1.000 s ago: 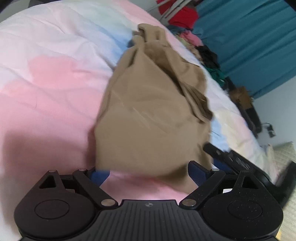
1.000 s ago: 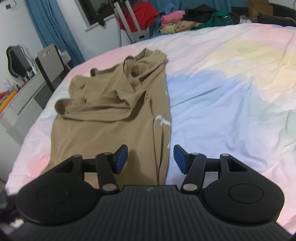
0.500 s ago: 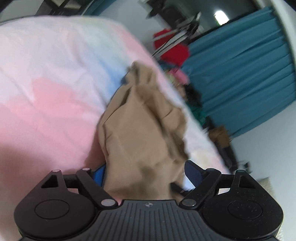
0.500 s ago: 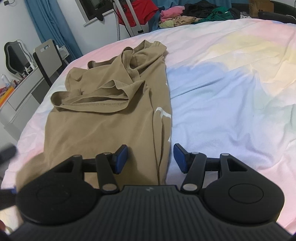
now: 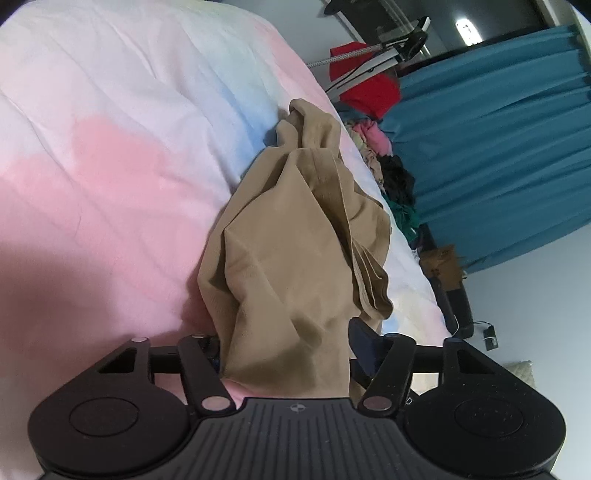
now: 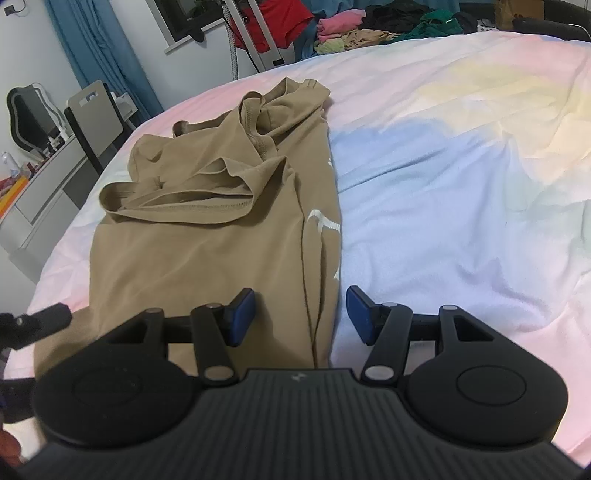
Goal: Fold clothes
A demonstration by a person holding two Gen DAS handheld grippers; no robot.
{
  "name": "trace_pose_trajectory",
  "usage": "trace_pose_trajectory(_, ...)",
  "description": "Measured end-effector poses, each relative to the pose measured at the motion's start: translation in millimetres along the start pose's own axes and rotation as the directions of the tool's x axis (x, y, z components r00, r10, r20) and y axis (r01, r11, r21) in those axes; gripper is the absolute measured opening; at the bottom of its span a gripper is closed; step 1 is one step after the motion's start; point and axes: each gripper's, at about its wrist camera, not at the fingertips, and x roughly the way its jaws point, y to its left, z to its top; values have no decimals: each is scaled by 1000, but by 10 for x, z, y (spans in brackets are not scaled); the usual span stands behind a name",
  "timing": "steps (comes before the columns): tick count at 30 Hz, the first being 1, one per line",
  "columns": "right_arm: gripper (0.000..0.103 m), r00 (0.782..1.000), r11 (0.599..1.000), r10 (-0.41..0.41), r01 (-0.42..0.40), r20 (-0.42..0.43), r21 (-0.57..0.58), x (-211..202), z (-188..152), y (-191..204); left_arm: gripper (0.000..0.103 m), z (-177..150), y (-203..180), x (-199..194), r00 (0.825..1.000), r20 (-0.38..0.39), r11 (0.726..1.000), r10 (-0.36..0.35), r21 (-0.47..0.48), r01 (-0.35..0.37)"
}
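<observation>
A tan T-shirt [image 6: 207,240] lies on the pastel bedspread [image 6: 461,184], partly folded lengthwise with a sleeve bunched on top. My right gripper [image 6: 300,314] is open over its near right edge, jaws on either side of the folded hem. In the left wrist view the same tan T-shirt [image 5: 291,251] hangs bunched between the jaws of my left gripper [image 5: 286,347]. The jaws stand wide apart and the cloth hides the left pad, so the grip is unclear. The left gripper's finger [image 6: 37,323] shows at the left edge of the right wrist view.
A heap of other clothes [image 6: 369,26] sits beyond the far edge of the bed. A grey chair [image 6: 96,118] and a desk [image 6: 40,192] stand to the left. Teal curtains [image 5: 498,147] and a metal rack with red cloth [image 5: 369,85] stand behind.
My left gripper has lifted and tilted, and the shirt's near edge has gathered into a narrower bunch between its jaws. My right gripper has moved slightly closer to the shirt's hem.
</observation>
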Motion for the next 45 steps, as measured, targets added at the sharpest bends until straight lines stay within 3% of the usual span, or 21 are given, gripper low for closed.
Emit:
trace_pose_trajectory(1, 58, 1000, 1000, 0, 0, 0, 1, 0, 0, -1, 53, -9, -4, 27, 1000, -9, 1000, 20, 10, -20)
trace_pose_trajectory(3, 58, 1000, 1000, 2, -2, 3, 14, -14, 2, -12, 33, -33, 5, 82, 998, -26, 998, 57, 19, -56)
trace_pose_trajectory(6, 58, 1000, 997, 15, -16, 15, 74, -113, 40, -47, 17, -49, 55, 110, 997, -26, 998, 67, -3, -67)
trace_pose_trajectory(9, 60, 997, 986, 67, -72, 37, 152, -269, 104, -102, 14, -19, 80, 65, 999, -8, 999, 43, -19, -43)
trace_pose_trajectory(11, 79, 987, 962, 149, -158, 57, 224, -400, 147, -158, 13, -22, 63, 48, 999, 1, 999, 34, -12, -34)
trace_pose_trajectory(12, 83, 979, 943, 193, -203, 66, 265, -461, 161, -187, 13, -22, 53, 43, 1000, 6, 999, 31, -7, -31)
trace_pose_trajectory(14, 87, 949, 876, 308, -309, 63, 370, -528, 138, -243, 12, -14, 45, 35, 1000, 12, 1000, 22, -14, -22)
trace_pose_trajectory(17, 88, 873, 728, 485, -436, 51, 530, -539, 21, -300, 12, -4, 45, 5, 1000, 26, 999, 1, -33, 0)
trace_pose_trajectory(20, 88, 794, 596, 608, -453, -3, 663, -399, -207, -255, 11, -7, 26, -56, 998, 48, 999, -31, -43, 33)
trace_pose_trajectory(21, 88, 771, 568, 636, -447, -24, 691, -339, -289, -211, 11, -17, 16, -95, 998, 55, 998, -43, -41, 45)
trace_pose_trajectory(23, 88, 753, 548, 656, -429, -50, 718, -245, -408, -132, 9, -17, -10, -125, 996, 67, 997, -64, -37, 66)
trace_pose_trajectory(24, 87, 767, 547, 641, -424, -35, 722, -224, -457, -118, 9, -14, -17, -137, 994, 74, 996, -78, -38, 81)
trace_pose_trajectory(26, 86, 830, 602, 557, -388, -19, 698, -208, -506, -124, 9, -9, -17, -176, 990, 94, 993, -108, -46, 113)
trace_pose_trajectory(30, 63, 902, 599, 432, -304, 21, 741, -176, -574, -307, 8, 1, -26, -256, 982, 123, 987, -142, -52, 149)
trace_pose_trajectory(31, 42, 913, 590, 405, -293, 39, 753, -186, -573, -362, 8, 1, -31, -270, 981, 126, 987, -146, -52, 154)
trace_pose_trajectory(32, 21, 925, 605, 376, -294, 60, 740, -209, -543, -390, 8, -3, -39, -270, 981, 125, 987, -148, -47, 155)
trace_pose_trajectory(33, 18, 935, 630, 346, -297, 82, 718, -241, -507, -400, 8, -9, -55, -269, 982, 120, 988, -147, -39, 152)
trace_pose_trajectory(36, 15, 940, 675, 312, -323, 141, 664, -337, -404, -352, 8, -2, -134, -274, 985, 106, 990, -138, -5, 139)
trace_pose_trajectory(39, 14, 928, 732, 302, -373, 220, 570, -566, -262, -253, 8, 8, -274, -403, 982, 107, 988, -156, 27, 154)
trace_pose_trajectory(45, 13, 873, 736, 351, -480, 338, 477, -1117, 86, -217, 8, -60, -612, -832, 975, 112, 978, -193, 101, 182)
